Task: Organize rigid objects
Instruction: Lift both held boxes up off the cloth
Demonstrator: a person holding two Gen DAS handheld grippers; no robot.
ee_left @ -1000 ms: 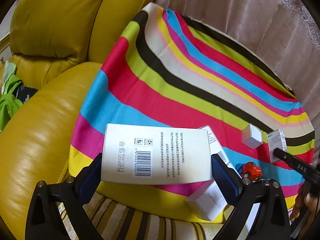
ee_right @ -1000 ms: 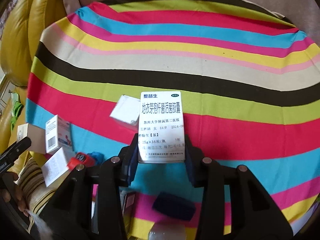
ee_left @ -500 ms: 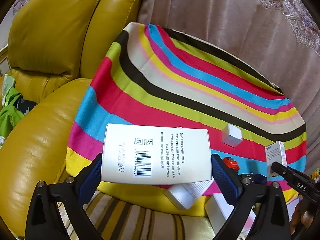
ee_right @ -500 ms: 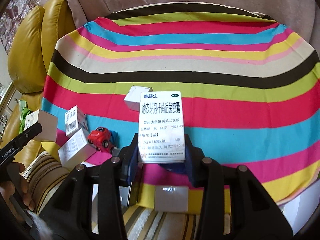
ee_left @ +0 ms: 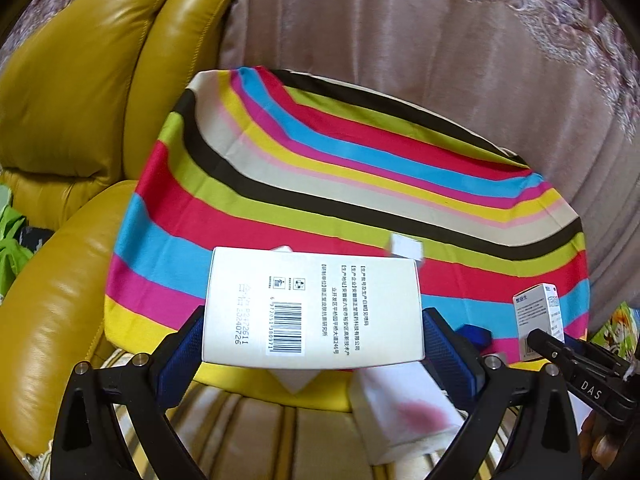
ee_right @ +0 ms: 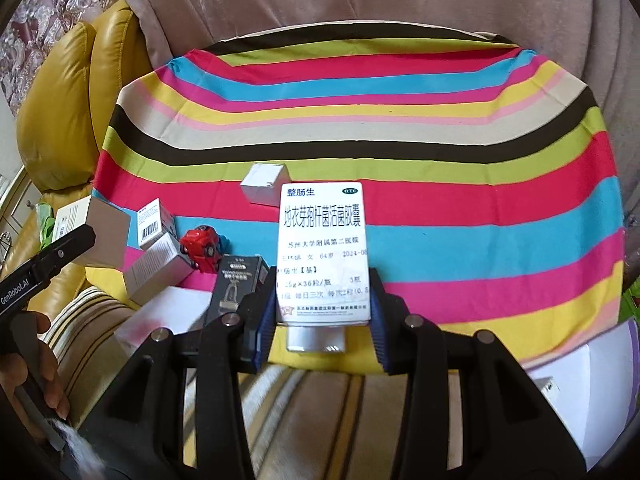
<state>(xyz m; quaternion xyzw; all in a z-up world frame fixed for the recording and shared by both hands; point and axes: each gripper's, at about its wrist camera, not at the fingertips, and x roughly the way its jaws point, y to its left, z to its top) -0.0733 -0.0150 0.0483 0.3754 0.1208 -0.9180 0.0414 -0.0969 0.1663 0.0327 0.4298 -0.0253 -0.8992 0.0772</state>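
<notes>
My left gripper (ee_left: 314,340) is shut on a wide white box with a barcode (ee_left: 312,304), held flat above the near edge of the striped cloth (ee_left: 320,184). A tall white medicine box with blue lettering (ee_right: 324,248) stands upright in my right gripper (ee_right: 324,316), which is shut on it. In the right wrist view the left gripper's black finger (ee_right: 44,264) and its white box (ee_right: 98,236) show at the far left. The right gripper's finger (ee_left: 576,364) and its medicine box (ee_left: 538,320) appear at the right of the left wrist view.
On the cloth's near left lie a small white cube box (ee_right: 264,188), a barcode box (ee_right: 154,222), a red toy car (ee_right: 202,246), a silver box (ee_right: 158,274), a black box (ee_right: 236,288) and a white box with a pink mark (ee_right: 168,320). Yellow sofa (ee_left: 60,80) stands left.
Both grippers drew back and rose from the cloth, each keeping its box. The cloth looks farther off, and more boxes at its near edge have come into view.
</notes>
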